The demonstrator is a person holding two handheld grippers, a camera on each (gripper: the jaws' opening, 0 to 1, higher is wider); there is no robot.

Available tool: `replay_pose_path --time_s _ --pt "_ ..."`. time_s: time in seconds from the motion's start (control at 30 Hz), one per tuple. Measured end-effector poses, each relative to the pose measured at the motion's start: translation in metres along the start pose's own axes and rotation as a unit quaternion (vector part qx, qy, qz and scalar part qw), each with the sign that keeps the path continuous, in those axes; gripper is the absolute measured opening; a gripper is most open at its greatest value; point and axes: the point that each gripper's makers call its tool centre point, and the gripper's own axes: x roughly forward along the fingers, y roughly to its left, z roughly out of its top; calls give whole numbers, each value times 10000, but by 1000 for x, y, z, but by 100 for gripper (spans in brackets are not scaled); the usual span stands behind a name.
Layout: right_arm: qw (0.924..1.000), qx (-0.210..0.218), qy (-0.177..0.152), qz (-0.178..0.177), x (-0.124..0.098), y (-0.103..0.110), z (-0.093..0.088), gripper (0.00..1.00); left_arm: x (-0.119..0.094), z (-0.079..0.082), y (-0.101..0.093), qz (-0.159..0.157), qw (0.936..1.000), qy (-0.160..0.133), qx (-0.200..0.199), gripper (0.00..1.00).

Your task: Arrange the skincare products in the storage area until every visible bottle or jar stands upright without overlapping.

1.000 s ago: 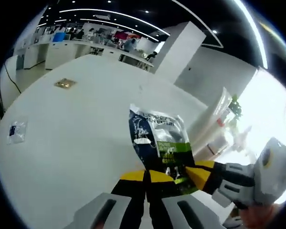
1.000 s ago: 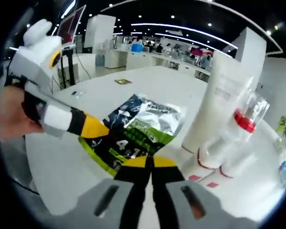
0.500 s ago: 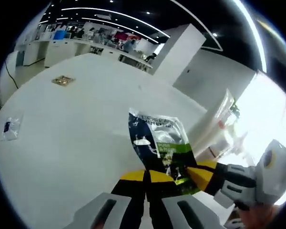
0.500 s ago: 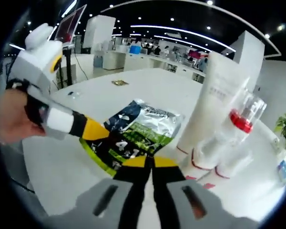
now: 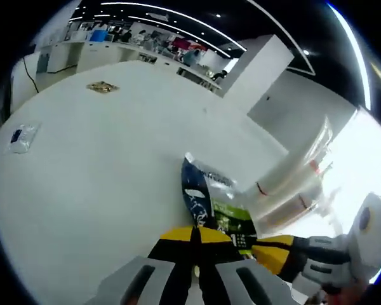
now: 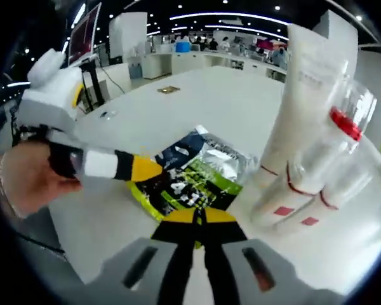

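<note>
The left gripper (image 5: 193, 236) is pinching the near edge of a dark blue, silver and green sachet (image 5: 211, 198), its yellow-tipped jaws closed together on the foil. The right gripper (image 6: 200, 219) is doing the same from the other side, jaws pressed shut on the sachet (image 6: 189, 176), so both are sharing one packet between them. In the left gripper view the right gripper is reaching in from the lower right; in the right gripper view the left gripper is coming in from the left, with a hand (image 6: 26, 176) wrapping its handle.

Just right of the sachet, a tall white tube (image 6: 300, 105) is standing upright, with a clear bottle (image 6: 330, 152) bearing a red band crowding against its right side; whether the sachet is touching them cannot be told. In the left gripper view these containers are showing blurred and washed out by glare at the right.

Everything is sitting on a wide white table (image 5: 101, 165). A small clear packet (image 5: 20, 137) is lying far left on it, and a brownish square item (image 5: 102, 87) farther off. Beyond, an open hall with white counters, a white pillar (image 5: 259, 65) and strip ceiling lights is stretching away.
</note>
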Motion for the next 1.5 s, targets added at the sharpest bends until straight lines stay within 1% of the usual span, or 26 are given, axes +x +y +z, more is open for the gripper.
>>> replay_pose_path --time_s 0.07,0.23,0.3,0.37,0.47,0.53,0.57,0.6,0.67,0.7,0.77,0.83,0.9,0.93,0.97,1.0,1.03,1.1,1.17,1.23,1.27,1.3,1.37,1.43,1.47,1.5 --pt "10000 3 47 5 0 1 -3 4 3 -2 -3 -75 9999 15 -115 0" --pt "9999 48 117 -61 3 -3 -7 4 6 -4 -5 -97 9999 3 34 1" --pt "9999 -71 86 -93 3 -5 -7 4 5 -4 -7 -151 9998 -20 104 1" --pt "9999 -55 32 -90 3 -6 -7 4 5 -3 -7 -141 9995 -31 294 1" --pt "9999 -37 -33 -147 4 -9 -6 4 3 -4 -7 -156 9993 -20 325 2" --pt "9996 -165 -73 -202 5 -12 -5 4 3 -4 -5 -115 9993 17 361 4" --pt "9996 -172 -75 -218 5 -12 -5 4 3 -2 -2 -64 9989 -38 467 5" --pt "9996 -172 -79 -224 5 -12 -5 4 1 4 3 68 9975 -186 683 7" --pt "9996 -142 -82 -223 5 -12 -5 4 -1 15 13 290 9944 -344 955 11" --pt "9996 -139 -84 -226 5 -12 -5 3 -2 19 17 365 9936 -381 1000 14" --pt "9995 -139 -90 -258 6 -12 -5 3 -6 25 22 442 9928 -445 1021 15" --pt "9995 -142 -85 -280 5 -11 -5 3 -9 30 23 446 9919 -526 1065 14" --pt "9994 -149 -78 -296 5 -11 -6 3 -9 32 9 136 9900 -506 1313 9" --pt "9994 -152 -75 -305 5 -11 -6 3 -10 32 3 -20 9884 -497 1437 7" --pt "9994 -157 -74 -310 5 -10 -6 3 -8 27 -5 -172 9853 -355 1665 6" --pt "9994 -169 -73 -306 6 -10 -6 2 -6 20 -12 -281 9806 -223 1928 6" --pt "9993 -178 -73 -307 6 -10 -6 2 -4 15 -14 -294 9775 -141 2083 6" --pt "9993 -174 -76 -308 5 -10 -6 2 1 3 -21 -362 9651 -20 2594 4" --pt "9994 -160 -65 -310 5 -10 -6 2 3 -5 -15 -228 9584 192 2838 1" --pt "9994 -150 -67 -311 5 -10 -6 2 6 -7 -7 -80 9513 265 3069 1" --pt "9994 -149 -64 -312 5 -10 -6 2 6 -8 -8 -136 9533 237 3007 1" --pt "9994 -152 -63 -313 5 -10 -6 2 7 -8 -7 -158 9533 245 3006 1" --pt "9994 -138 -57 -306 5 -10 -7 2 8 -9 -5 -185 9521 304 3038 1" --pt "9995 -81 -63 -292 5 -10 -7 2 7 -8 -4 -158 9508 292 3080 1" --pt "9995 -71 -63 -289 5 -10 -7 2 6 -8 -3 -137 9483 273 3159 1" --pt "9996 -16 -68 -268 5 -11 -7 2 6 -7 -3 -126 9436 233 3301 1"
